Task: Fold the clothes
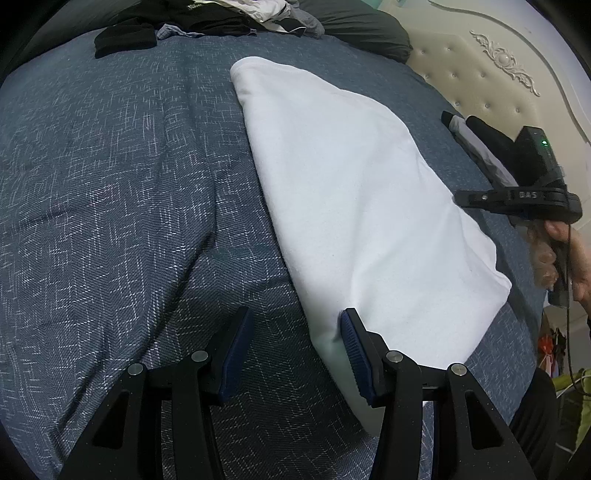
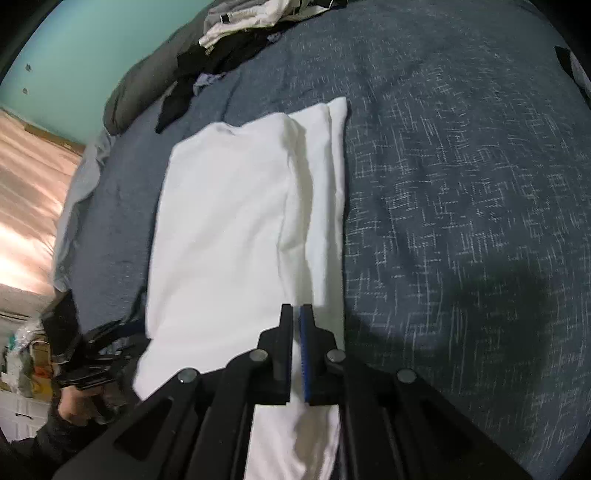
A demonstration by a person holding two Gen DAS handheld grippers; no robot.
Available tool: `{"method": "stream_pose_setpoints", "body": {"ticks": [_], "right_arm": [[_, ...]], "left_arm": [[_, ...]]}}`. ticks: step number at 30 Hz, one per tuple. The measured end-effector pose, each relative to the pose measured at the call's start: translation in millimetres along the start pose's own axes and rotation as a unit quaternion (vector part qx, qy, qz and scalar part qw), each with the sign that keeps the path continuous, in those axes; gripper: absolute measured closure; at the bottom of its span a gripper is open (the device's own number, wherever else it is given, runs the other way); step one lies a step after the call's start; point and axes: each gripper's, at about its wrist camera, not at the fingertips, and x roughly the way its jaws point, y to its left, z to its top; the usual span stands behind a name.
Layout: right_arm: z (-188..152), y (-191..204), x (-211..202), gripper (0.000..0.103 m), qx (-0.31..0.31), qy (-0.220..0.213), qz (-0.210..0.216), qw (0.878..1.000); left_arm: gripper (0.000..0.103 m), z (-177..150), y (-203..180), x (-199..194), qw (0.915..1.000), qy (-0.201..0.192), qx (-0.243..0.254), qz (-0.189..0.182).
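Nearest in the left wrist view, the left gripper [image 1: 293, 317] stands with its jaws spread wide over the blue bedspread [image 1: 110, 184]. Its right finger, with a blue ribbed pad [image 1: 352, 343], touches the near corner of the white garment [image 1: 351, 192]; the other finger rests over bare bedspread just beside that corner. Nothing lies between the two pads, so the tool is released.

In the right wrist view, the right gripper [image 2: 295, 310] has its jaws drawn nearly together, with only a thin slit between the pads. It sits over the near end of the white garment [image 2: 229, 229], above the folded-over strip that runs along the garment's right edge. White cloth shows directly under and behind the fingers, but whether any fabric is pinched in the slit cannot be told.

The white garment lies flat on the bedspread as a long folded rectangle, stretching away from both grippers. From the left wrist view, a hand [image 1: 565, 254] beside the garment's right edge grips the handle of the other tool.

Beyond the garment's far end, a pile of dark and light clothes [image 1: 207, 18] sits on the bedspread, with a grey pillow [image 1: 369, 29] next to it. Further right of the garment, a cream tufted headboard [image 1: 480, 74] rises behind the bed.
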Motion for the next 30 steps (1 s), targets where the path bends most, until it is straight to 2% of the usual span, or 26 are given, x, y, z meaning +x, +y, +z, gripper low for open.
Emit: {"method": "stream_pose_setpoints", "body": {"ticks": [5, 9, 13, 14, 16, 18, 24, 26, 28, 29, 30], "right_arm": [[-16.4, 6.0, -11.6, 0.095, -0.008, 0.007, -0.002, 1.0], [-29.1, 11.0, -13.9, 0.086, -0.018, 0.014, -0.006, 1.0], [-34.1, 19.6, -6.4, 0.086, -0.03, 0.021, -0.013, 0.999], [-33.4, 20.7, -3.7, 0.087, -0.029, 0.02, -0.014, 0.999], [-33.1, 20.3, -3.3, 0.098, -0.023, 0.012, -0.017, 1.0], [-31.9, 17.4, -6.9, 0.101, -0.014, 0.0, -0.02, 1.0], [-29.8, 6.3, -14.3, 0.103, -0.003, -0.014, -0.023, 1.0], [-32.3, 3.2, -19.1, 0.103, 0.0, -0.019, -0.012, 1.0], [-34.2, 3.5, -20.3, 0.102, 0.0, -0.014, -0.004, 1.0], [-35.4, 4.6, -19.2, 0.098, -0.002, -0.009, -0.005, 1.0], [-36.7, 6.4, -17.0, 0.084, -0.005, -0.003, -0.008, 1.0]], "left_arm": [[0.05, 4.7, -2.9, 2.3, 1.0, -0.001, -0.001, 0.0], [0.05, 7.9, -5.5, 0.2, 1.0, -0.008, -0.003, -0.002], [0.05, -14.7, -26.5, -5.4, 1.0, -0.009, 0.0, -0.003], [0.05, -15.7, -28.4, -4.9, 1.0, -0.009, 0.0, -0.003], [0.05, -15.9, -30.1, -1.3, 1.0, -0.006, 0.0, -0.003], [0.05, -15.4, -31.7, 1.8, 1.0, -0.004, 0.0, -0.004], [0.05, -12.2, -37.5, 7.9, 1.0, -0.003, -0.001, -0.005], [0.05, -11.1, -39.6, 9.9, 1.0, -0.002, -0.001, -0.006], [0.05, -10.2, -42.1, 11.7, 1.0, -0.002, -0.001, -0.005], [0.05, -9.7, -43.4, 12.8, 1.0, -0.002, -0.001, -0.005], [0.05, -9.1, -44.7, 13.9, 1.0, -0.002, -0.001, -0.005]]}}
